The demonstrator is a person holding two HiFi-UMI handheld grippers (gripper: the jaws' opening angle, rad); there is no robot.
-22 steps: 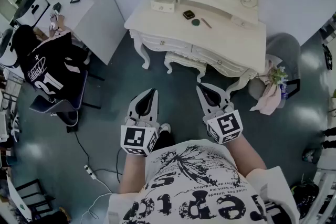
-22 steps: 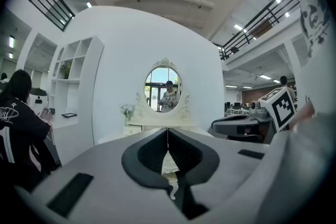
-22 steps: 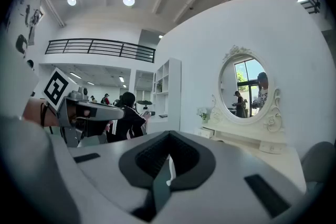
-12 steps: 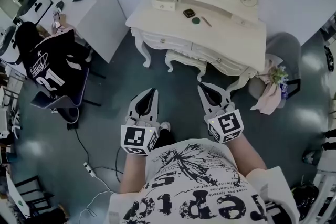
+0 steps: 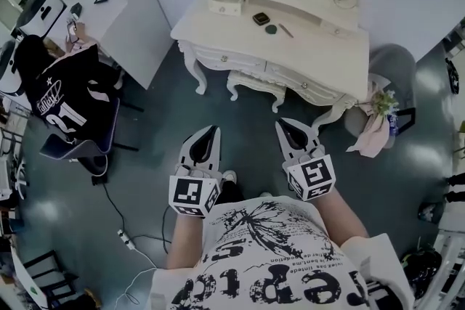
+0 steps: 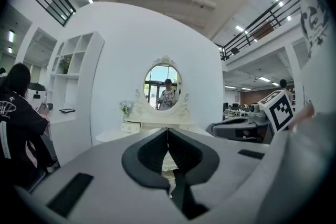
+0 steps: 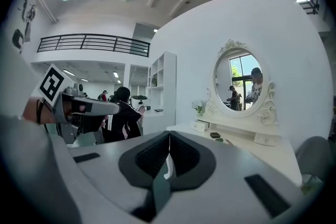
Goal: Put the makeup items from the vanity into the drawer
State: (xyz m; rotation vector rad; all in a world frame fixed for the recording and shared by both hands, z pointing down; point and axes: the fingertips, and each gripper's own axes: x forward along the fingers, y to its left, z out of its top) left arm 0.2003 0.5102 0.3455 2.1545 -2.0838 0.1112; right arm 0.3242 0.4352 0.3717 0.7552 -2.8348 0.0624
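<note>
A cream vanity (image 5: 330,58) with an oval mirror stands ahead in the head view. On its top lie a dark square compact (image 5: 260,19), a small round dark item (image 5: 271,30) and a thin stick-like item (image 5: 285,31). A small drawer box (image 5: 226,6) sits at the top's left end. Front drawers (image 5: 301,82) with knobs are closed. My left gripper (image 5: 212,129) and right gripper (image 5: 280,123) are held side by side well short of the vanity, over the floor. Both are shut with nothing between the jaws. The right gripper view shows the compact (image 7: 214,135) far off.
A person in a dark numbered shirt (image 5: 62,94) sits at a white desk (image 5: 109,7) to the left. A round grey chair (image 5: 392,69) with a cloth and flowers (image 5: 381,107) stands right of the vanity. A cable (image 5: 120,214) lies on the dark floor (image 5: 232,120).
The view has shifted slightly; both grippers hold nearly the same place, still shut. The seated person at the left has moved a little.
</note>
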